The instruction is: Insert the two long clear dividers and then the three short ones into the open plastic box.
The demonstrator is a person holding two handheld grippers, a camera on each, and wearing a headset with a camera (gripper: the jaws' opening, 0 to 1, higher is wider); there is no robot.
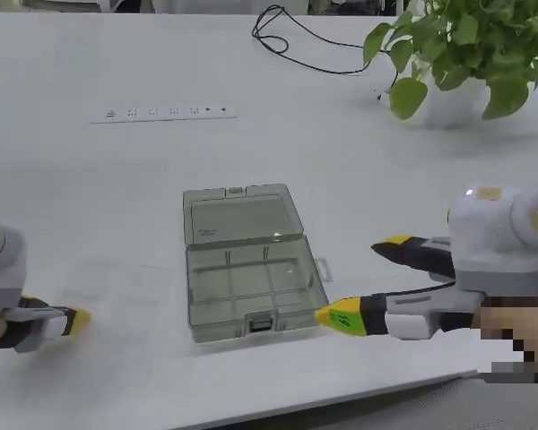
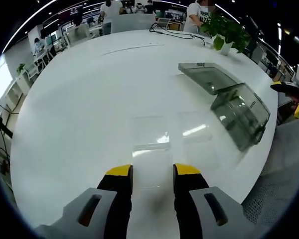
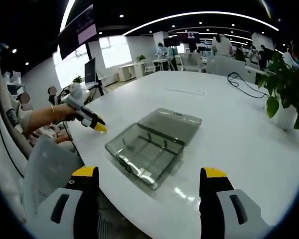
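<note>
At the middle of the white table [image 1: 90,197] the smoky translucent plastic box [image 1: 251,287] lies open, lid flat behind; whether dividers sit inside, I cannot tell; thin clear plastic dividers [image 2: 154,142] lie flat just ahead of the left gripper [image 2: 153,170], jaws apart, empty; the right gripper [image 3: 149,172] gapes wide near the box; best to pinch one long sheet's edge squarely.

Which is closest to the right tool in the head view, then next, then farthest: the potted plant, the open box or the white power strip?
1. The open box, just left of the right tool, near the table's front edge.
2. The potted plant, farther back on the right.
3. The white power strip, far back on the left.
</note>
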